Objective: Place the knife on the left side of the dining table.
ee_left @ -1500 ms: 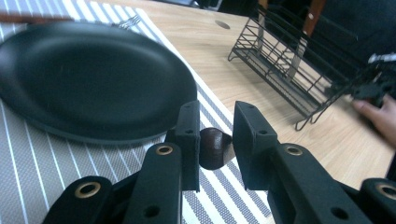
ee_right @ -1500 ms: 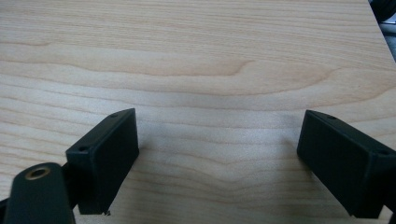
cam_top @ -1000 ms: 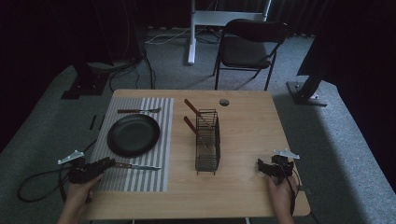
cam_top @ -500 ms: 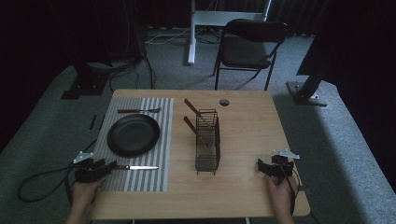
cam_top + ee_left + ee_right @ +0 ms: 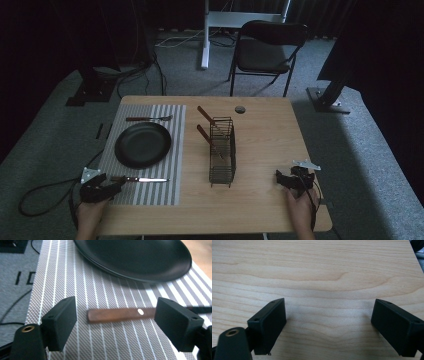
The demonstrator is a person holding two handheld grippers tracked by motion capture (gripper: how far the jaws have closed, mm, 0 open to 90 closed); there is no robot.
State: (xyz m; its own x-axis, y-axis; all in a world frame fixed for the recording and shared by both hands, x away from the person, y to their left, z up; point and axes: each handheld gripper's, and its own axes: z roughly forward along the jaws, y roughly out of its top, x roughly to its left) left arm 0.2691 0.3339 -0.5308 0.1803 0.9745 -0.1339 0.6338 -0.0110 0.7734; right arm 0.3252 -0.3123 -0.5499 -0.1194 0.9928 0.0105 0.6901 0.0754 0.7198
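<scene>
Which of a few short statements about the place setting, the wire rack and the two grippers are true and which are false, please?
1. The knife lies on the striped placemat, on the person's side of the black plate. True.
2. The left gripper is shut on the knife's handle. False: its jaws stand open on either side of it.
3. The fork lies beyond the plate. True.
4. The wire rack is empty. False: two wooden-handled utensils stick out of it.
5. The right gripper holds a spoon. False: it is open over bare table.

Looks to me like a staged recording studio, not a home
I see dark curtains, grey carpet (image 5: 360, 150), loose floor cables (image 5: 145, 75), stand bases (image 5: 325, 100), a folding chair (image 5: 267, 47) behind my wooden counter (image 5: 265, 135)
</scene>
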